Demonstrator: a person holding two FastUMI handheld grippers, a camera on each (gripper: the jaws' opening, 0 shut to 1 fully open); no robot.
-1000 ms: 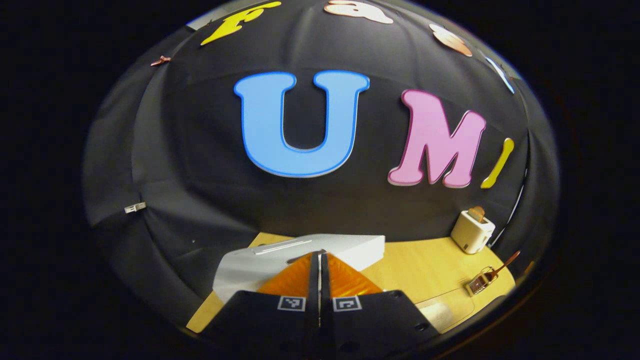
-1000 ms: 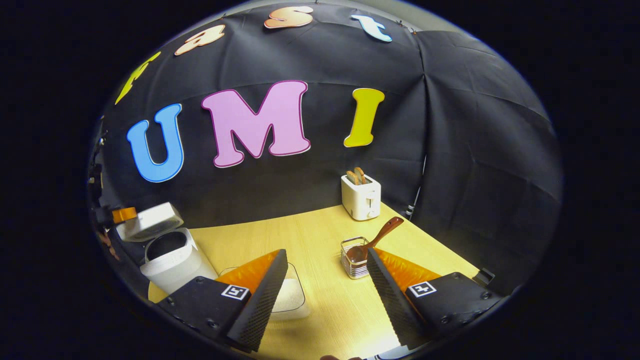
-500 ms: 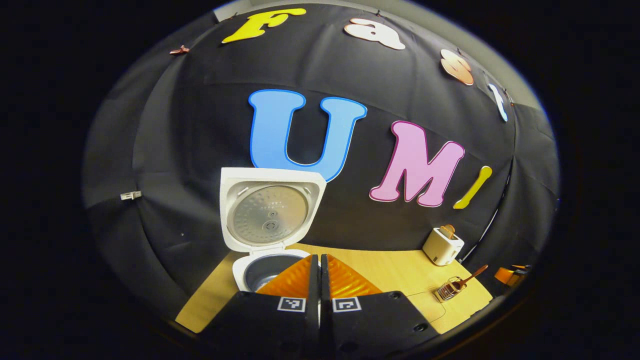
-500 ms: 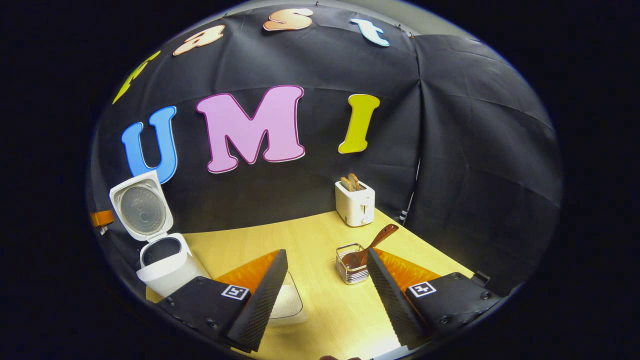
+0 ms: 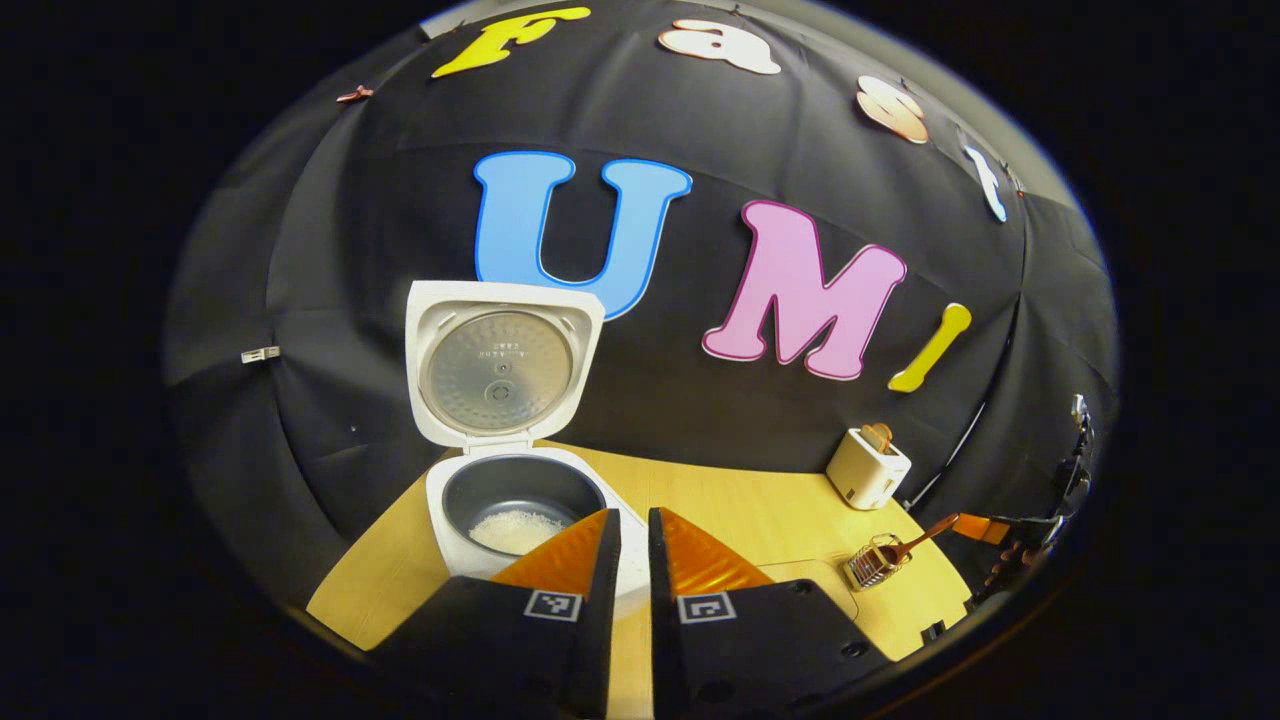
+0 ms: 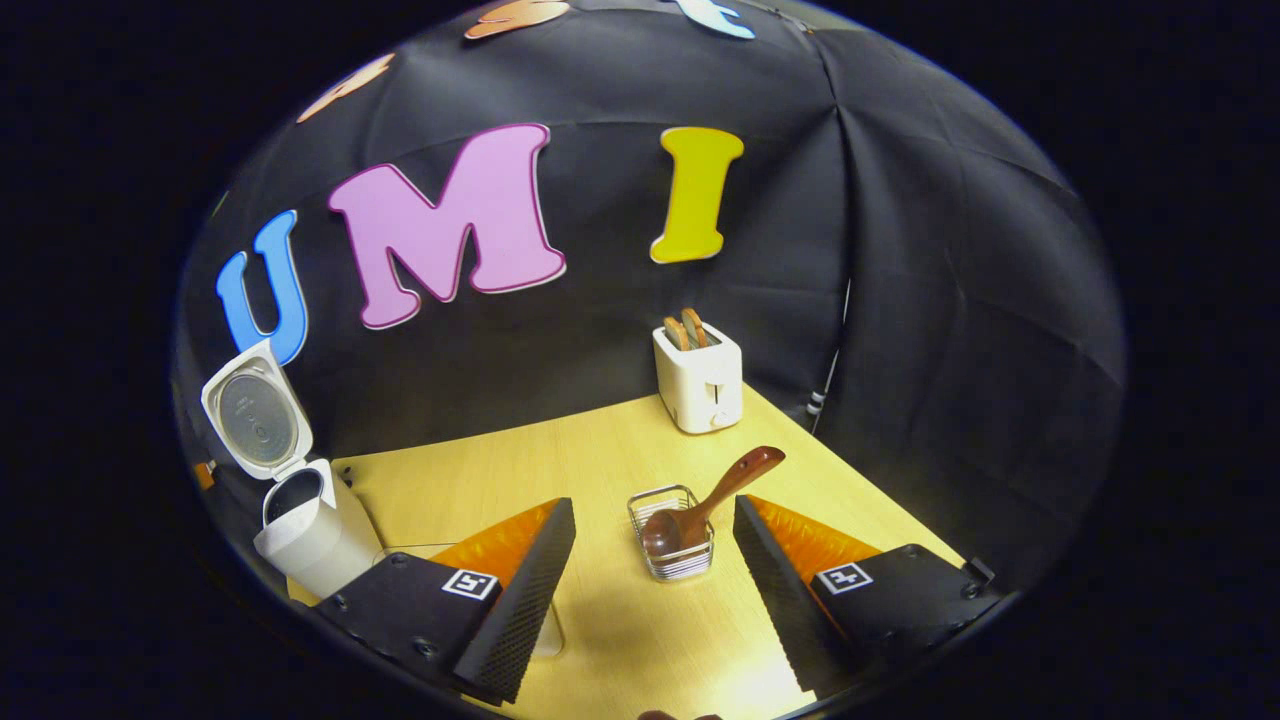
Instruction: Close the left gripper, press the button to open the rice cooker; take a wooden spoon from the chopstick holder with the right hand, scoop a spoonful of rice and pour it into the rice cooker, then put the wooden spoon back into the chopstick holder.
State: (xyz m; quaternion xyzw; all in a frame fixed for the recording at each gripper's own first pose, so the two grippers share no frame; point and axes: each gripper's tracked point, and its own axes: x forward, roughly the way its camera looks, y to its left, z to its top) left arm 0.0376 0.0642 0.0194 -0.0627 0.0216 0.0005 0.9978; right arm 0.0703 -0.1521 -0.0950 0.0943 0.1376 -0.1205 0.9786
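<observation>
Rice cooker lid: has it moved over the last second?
Yes. The lid has swung up from nearly flat to fully upright against the wall behind, leaving the pot open. The cooker's base sits in the same spot on the table.

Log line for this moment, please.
rice cooker: lid up | wooden spoon: in chopstick holder | right gripper: open, facing holder | left gripper: slightly parted
</observation>
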